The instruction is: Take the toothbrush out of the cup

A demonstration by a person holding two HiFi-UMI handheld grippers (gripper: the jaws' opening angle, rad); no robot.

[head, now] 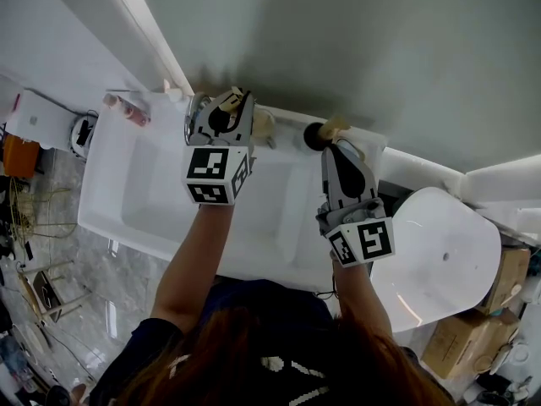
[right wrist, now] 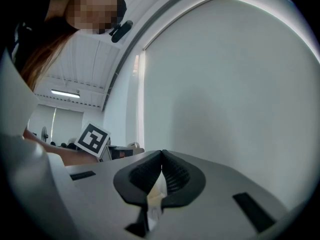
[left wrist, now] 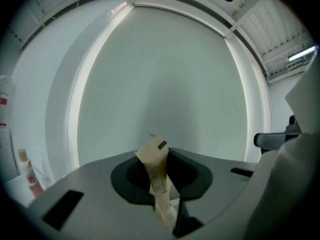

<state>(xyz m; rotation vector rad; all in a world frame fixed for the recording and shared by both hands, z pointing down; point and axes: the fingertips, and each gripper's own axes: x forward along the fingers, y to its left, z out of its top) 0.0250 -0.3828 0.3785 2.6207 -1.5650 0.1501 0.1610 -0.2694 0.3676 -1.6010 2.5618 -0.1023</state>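
In the head view both grippers are raised over the back rim of a white sink (head: 110,218), pointing at the grey wall. My left gripper (head: 224,101) is shut on a tan paper-wrapped toothbrush (left wrist: 156,169), which sticks up out from between the jaws; its pale end (head: 265,128) shows beside the gripper. A black cup (head: 314,135) stands on the sink's back ledge, just left of my right gripper (head: 340,144). In the right gripper view its ridged pads (right wrist: 175,176) are shut on a pale, thin piece (right wrist: 156,193); what it is I cannot tell. A tan tip (head: 335,126) shows at its front.
A pink tube (head: 127,108) lies on the sink's back left corner, also seen as a pink tube (left wrist: 28,173) at the left gripper view's edge. A white rounded lid (head: 439,252) lies right of the sink, with cardboard boxes (head: 469,341) beyond. The wall is close ahead.
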